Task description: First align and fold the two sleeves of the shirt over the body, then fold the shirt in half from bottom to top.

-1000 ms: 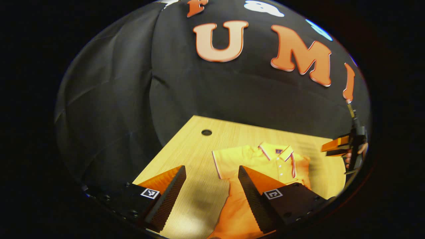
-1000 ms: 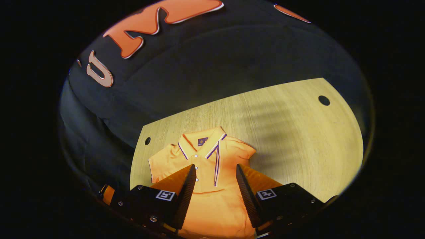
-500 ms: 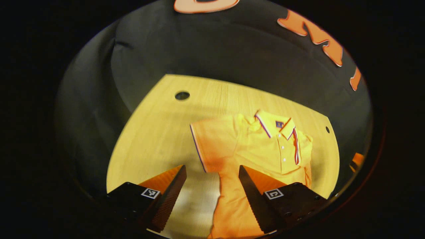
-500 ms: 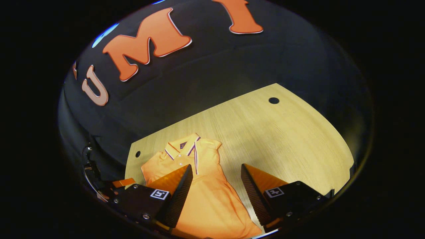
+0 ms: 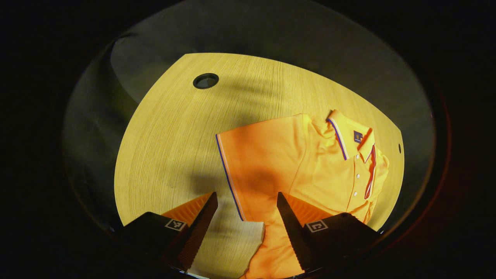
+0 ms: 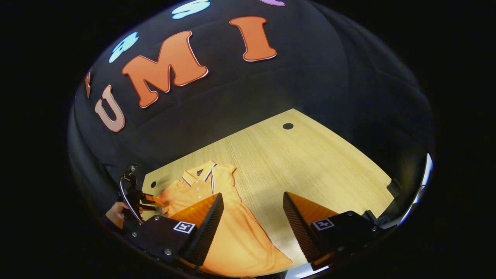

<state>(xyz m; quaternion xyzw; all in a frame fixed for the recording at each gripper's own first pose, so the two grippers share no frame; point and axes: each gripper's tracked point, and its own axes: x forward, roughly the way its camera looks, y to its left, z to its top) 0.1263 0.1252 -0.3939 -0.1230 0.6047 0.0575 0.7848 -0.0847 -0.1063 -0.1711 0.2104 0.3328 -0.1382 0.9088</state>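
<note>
i had the orange polo shirt (image 5: pixel 310 166) lying flat on the wooden table (image 5: pixel 166 128), collar (image 5: pixel 341 133) toward the far edge in the right gripper view. in the left gripper view one short sleeve (image 5: pixel 255 155) was spread out to the side, its striped cuff (image 5: pixel 228 174) facing my fingers, and the button placket (image 5: pixel 358 174) ran down the chest beside a dark stripe. the sleeve on the other side looked already tucked in against the body, though i could not be sure of it.

my left gripper (image 5: pixel 246 209) hung above the cuff end of the spread sleeve with its fingers (image 5: pixel 292 228) wide apart and nothing between them. i could not tell whether they touched the cloth.

my right gripper (image 6: pixel 252 211) was also spread open and empty, held over the lower hem side of the shirt (image 6: pixel 232 232), one finger over the fabric and the other over bare table (image 6: pixel 310 166). from there i saw the left gripper (image 6: pixel 149 201) farther off by the sleeve, with the hand (image 6: pixel 115 213) holding it. a round cable hole (image 5: pixel 205 80) sat in the tabletop well apart from the shirt.
</note>
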